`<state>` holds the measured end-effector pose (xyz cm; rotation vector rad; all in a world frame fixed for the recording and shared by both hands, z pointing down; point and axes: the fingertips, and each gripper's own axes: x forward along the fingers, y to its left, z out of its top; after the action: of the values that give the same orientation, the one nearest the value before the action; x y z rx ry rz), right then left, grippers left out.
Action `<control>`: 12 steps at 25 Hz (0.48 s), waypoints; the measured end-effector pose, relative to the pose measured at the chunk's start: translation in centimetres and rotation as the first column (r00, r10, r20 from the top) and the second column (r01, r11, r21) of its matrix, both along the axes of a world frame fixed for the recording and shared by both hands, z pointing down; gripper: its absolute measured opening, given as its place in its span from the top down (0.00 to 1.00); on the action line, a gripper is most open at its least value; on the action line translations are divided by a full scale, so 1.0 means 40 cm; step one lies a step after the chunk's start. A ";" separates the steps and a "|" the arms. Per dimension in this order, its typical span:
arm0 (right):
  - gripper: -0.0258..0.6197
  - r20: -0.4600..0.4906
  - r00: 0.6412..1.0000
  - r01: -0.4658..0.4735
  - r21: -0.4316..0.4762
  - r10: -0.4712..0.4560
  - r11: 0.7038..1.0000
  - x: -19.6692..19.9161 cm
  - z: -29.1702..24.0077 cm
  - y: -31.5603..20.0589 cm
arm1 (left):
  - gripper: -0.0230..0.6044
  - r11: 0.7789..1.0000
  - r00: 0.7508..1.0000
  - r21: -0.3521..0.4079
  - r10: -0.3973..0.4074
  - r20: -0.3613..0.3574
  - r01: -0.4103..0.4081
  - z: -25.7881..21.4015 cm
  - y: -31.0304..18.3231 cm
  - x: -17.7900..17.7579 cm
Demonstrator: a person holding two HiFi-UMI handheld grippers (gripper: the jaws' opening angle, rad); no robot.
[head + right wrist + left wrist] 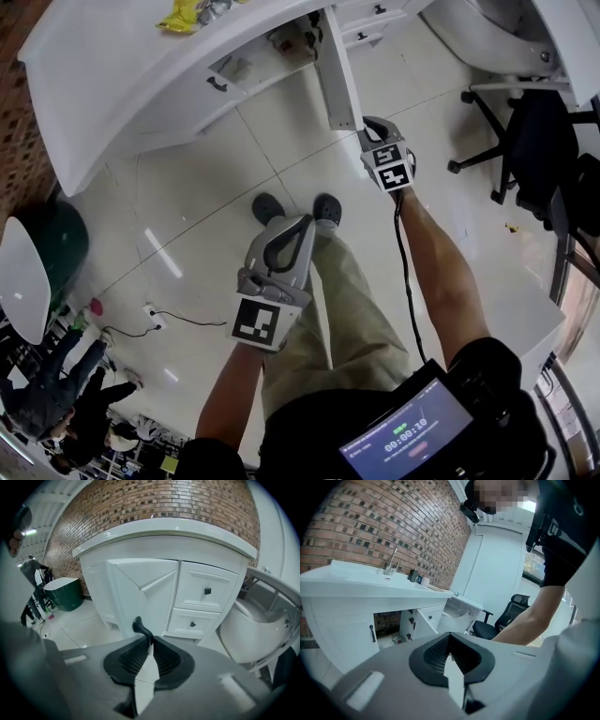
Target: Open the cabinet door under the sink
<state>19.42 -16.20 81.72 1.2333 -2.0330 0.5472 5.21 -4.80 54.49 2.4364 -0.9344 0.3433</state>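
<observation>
In the head view, the right gripper (373, 131) reaches forward to the bottom edge of the white cabinet door (339, 66), which stands swung out from the vanity (141, 66), edge-on, straight ahead of the jaws. The left gripper (307, 223) hangs low near the person's shoes (267, 206), well apart from the door, jaws pointing towards the floor tiles. An office chair (525, 141) stands off to the right of the right gripper's jaws. In the left gripper view, the left gripper (451, 641) has its jaws pressed together with nothing between them. Beyond and left of the tips the vanity shows a dark open compartment (386, 623), with the swung-out door panel (412, 623) just to its right, and a closed door with a black bar pull (372, 633) to the left of the opening. A faucet (391, 562) rises above on the counter, and the person's forearm (525, 620) crosses on the right. In the right gripper view, the right gripper (149, 641) has its jaws closed on the black handle (139, 625), whose curved end sticks up just above the tips. The cabinet door (140, 588) fills the space right behind the jaws, two drawers (206, 590) with dark knobs lie ahead to the right, and a green bin (65, 592) sits far left.
</observation>
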 end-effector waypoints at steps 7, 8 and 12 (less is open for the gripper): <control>0.93 -0.025 0.988 -0.154 0.016 0.154 0.988 0.068 -0.007 0.010 | 0.94 1.000 1.000 -0.003 -0.005 0.013 0.005 0.008 0.005 -0.020; 0.93 -0.030 0.984 -0.175 0.015 0.175 0.984 0.082 -0.007 0.015 | 0.94 1.000 1.000 -0.003 -0.006 0.014 0.006 0.009 0.005 -0.022; 0.96 -0.061 0.985 -0.164 0.001 0.164 0.986 0.114 -0.003 0.061 | 0.94 1.000 1.000 0.001 0.000 0.014 0.000 0.005 0.006 -0.022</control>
<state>23.98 -13.75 81.61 1.4067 -1.8898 0.5842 4.32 -4.56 54.71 2.4382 -0.9405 0.3603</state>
